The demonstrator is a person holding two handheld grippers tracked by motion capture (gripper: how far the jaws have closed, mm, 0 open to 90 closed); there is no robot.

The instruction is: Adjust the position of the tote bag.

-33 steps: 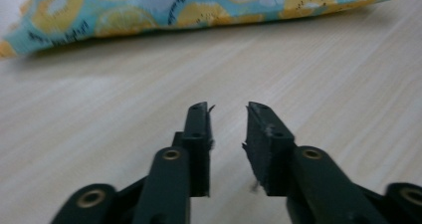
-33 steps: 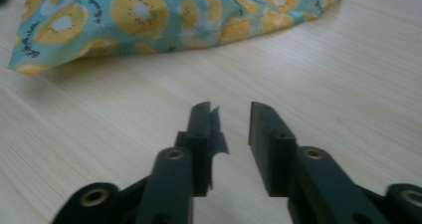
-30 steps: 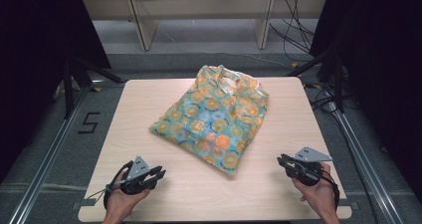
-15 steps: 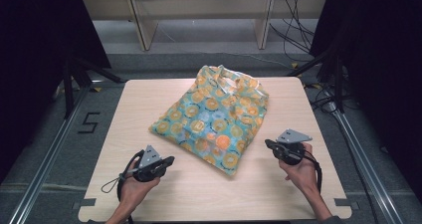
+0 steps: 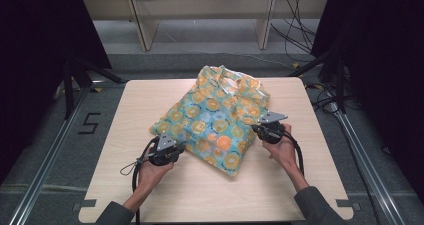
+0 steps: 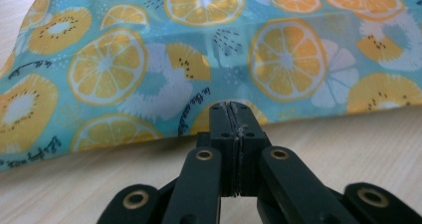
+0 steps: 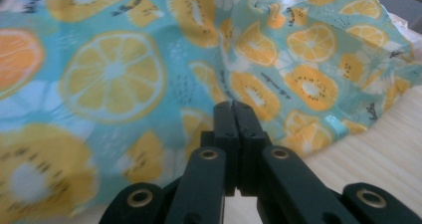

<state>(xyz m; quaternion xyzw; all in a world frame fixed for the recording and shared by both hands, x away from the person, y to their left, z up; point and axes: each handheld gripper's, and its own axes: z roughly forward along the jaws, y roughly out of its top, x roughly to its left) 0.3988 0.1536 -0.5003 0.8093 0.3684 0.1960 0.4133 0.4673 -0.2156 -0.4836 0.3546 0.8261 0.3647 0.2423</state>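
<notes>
High view: both grippers (image 5: 181, 148) (image 5: 255, 128) moved inward to shirt (image 5: 215, 116) edges; jaws closed, empty.

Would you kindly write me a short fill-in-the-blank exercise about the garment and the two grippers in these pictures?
1. The folded shirt is printed with slices of ____.
2. The shirt lies on a light ____ table.
3. The fingers of the left gripper are ____, with nothing between them.
4. The right gripper sits at the shirt's ____ edge in the high view.

Missing words: fruit; wooden; shut; right
</notes>
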